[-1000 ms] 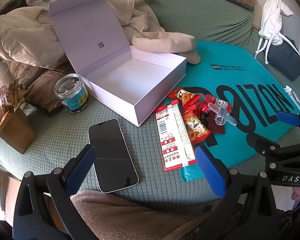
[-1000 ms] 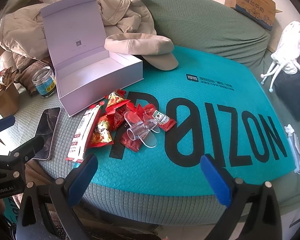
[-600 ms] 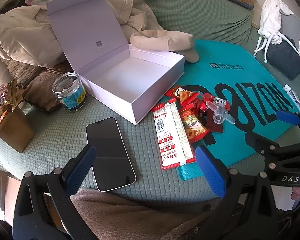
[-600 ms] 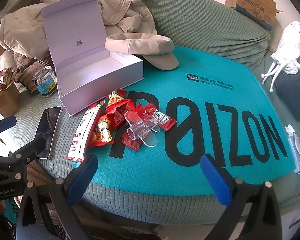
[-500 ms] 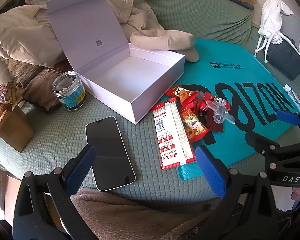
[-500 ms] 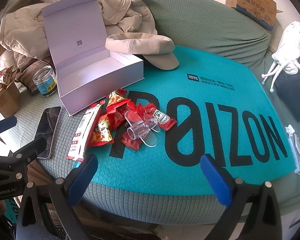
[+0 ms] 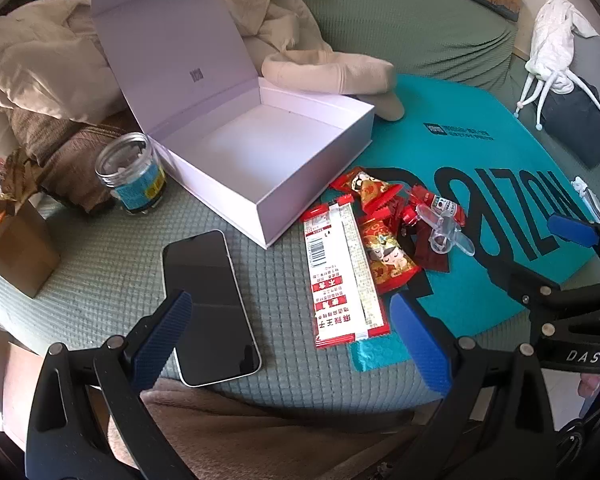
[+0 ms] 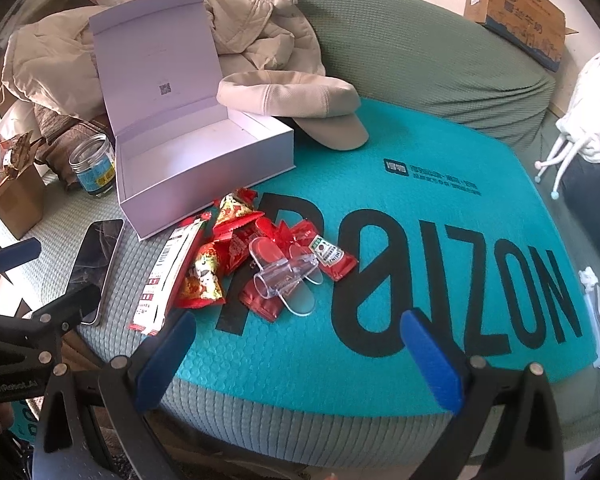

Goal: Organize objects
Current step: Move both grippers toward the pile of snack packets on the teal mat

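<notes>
An open white box [image 7: 260, 152] [image 8: 204, 168] with its lid raised lies on the green sofa seat. Beside it sits a heap of red snack packets [image 7: 380, 232] [image 8: 224, 248], a long red-and-white packet [image 7: 340, 272] [image 8: 168, 276] and a clear plastic piece [image 7: 444, 228] [image 8: 284, 276] on the teal mailer [image 8: 440, 248]. A black phone [image 7: 210, 304] [image 8: 98, 264] lies left of them. My left gripper [image 7: 292, 340] hovers open above the phone and long packet. My right gripper [image 8: 300, 356] is open, low over the mailer's near edge.
A glass jar [image 7: 132, 176] [image 8: 94, 168] stands left of the box, next to a brown cardboard carton [image 7: 16, 248]. A beige cap [image 8: 296, 108] and jackets [image 7: 40, 52] lie behind the box. A cardboard box [image 8: 516, 8] rests on the sofa back.
The left gripper's view has shifted slightly, so the phone and packets sit a little higher and further left. The right gripper has barely moved. Both stay open.
</notes>
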### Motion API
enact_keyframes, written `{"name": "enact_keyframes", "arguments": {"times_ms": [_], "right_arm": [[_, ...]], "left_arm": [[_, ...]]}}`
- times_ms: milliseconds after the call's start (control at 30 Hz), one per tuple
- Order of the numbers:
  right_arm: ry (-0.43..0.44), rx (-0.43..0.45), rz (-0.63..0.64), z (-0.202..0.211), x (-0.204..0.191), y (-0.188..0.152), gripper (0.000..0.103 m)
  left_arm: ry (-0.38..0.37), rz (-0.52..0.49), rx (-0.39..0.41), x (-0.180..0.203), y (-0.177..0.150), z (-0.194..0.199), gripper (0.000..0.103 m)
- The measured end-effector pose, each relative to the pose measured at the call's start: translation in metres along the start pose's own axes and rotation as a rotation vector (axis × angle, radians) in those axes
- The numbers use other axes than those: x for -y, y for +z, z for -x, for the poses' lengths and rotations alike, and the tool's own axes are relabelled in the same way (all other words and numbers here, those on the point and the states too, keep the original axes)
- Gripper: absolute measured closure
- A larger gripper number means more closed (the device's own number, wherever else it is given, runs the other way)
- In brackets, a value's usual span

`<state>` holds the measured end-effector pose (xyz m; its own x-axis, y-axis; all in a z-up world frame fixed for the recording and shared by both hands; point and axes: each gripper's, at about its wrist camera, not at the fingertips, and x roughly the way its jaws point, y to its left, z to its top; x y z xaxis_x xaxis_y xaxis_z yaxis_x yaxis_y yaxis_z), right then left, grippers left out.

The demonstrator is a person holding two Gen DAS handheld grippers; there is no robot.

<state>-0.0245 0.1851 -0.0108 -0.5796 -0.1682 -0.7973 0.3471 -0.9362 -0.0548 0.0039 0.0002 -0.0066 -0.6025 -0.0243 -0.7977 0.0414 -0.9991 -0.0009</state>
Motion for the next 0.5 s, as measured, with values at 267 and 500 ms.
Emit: {"name": "enact_keyframes", "arguments": {"times_ms": [267,500], "right_arm": [[0.033,-0.027,-0.001,-0.021,0.009,0.0,0.0],[0.069,-0.05,-0.001,-0.04,0.016,0.001,0.0]], "left_arm": [[0.005,0.014,-0.038,0.005,0.004,-0.02,0.003],[-0.015,0.053,-0.076,0.003,0.007,-0.038,0.003]]}}
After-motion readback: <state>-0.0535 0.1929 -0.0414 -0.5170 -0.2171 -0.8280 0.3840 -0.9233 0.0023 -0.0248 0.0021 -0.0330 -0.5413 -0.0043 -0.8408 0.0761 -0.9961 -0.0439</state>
